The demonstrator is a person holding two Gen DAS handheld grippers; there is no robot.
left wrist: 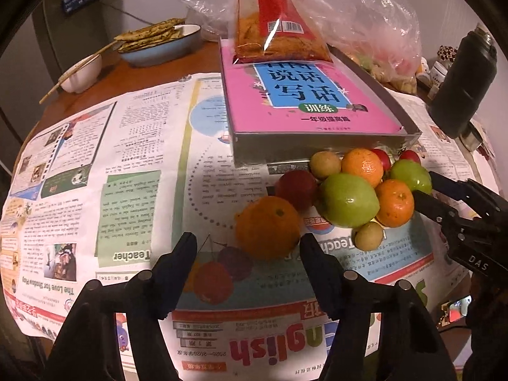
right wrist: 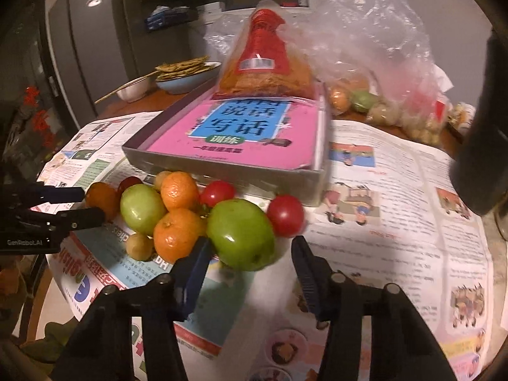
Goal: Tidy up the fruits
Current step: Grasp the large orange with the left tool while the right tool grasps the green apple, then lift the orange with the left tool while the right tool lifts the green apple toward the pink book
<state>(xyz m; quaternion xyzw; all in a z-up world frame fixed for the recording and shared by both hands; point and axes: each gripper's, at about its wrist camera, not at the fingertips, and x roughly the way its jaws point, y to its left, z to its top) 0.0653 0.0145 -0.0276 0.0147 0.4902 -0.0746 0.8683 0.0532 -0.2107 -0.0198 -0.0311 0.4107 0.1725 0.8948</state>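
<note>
A heap of fruit lies on newspaper in front of a grey box. In the left wrist view my left gripper stands open around a large orange; its right finger is close to the peel and its left finger stands clear. A red fruit, a big green apple, tangerines and small brownish fruits lie beyond. In the right wrist view my right gripper is open around another green apple, with a gap at the right finger. A red tomato sits beside that apple.
The grey box holds a pink book with a red snack bag on top. A blue bowl of flatbread, a white bowl with chopsticks, a plastic bag of fruit and a dark bottle stand around.
</note>
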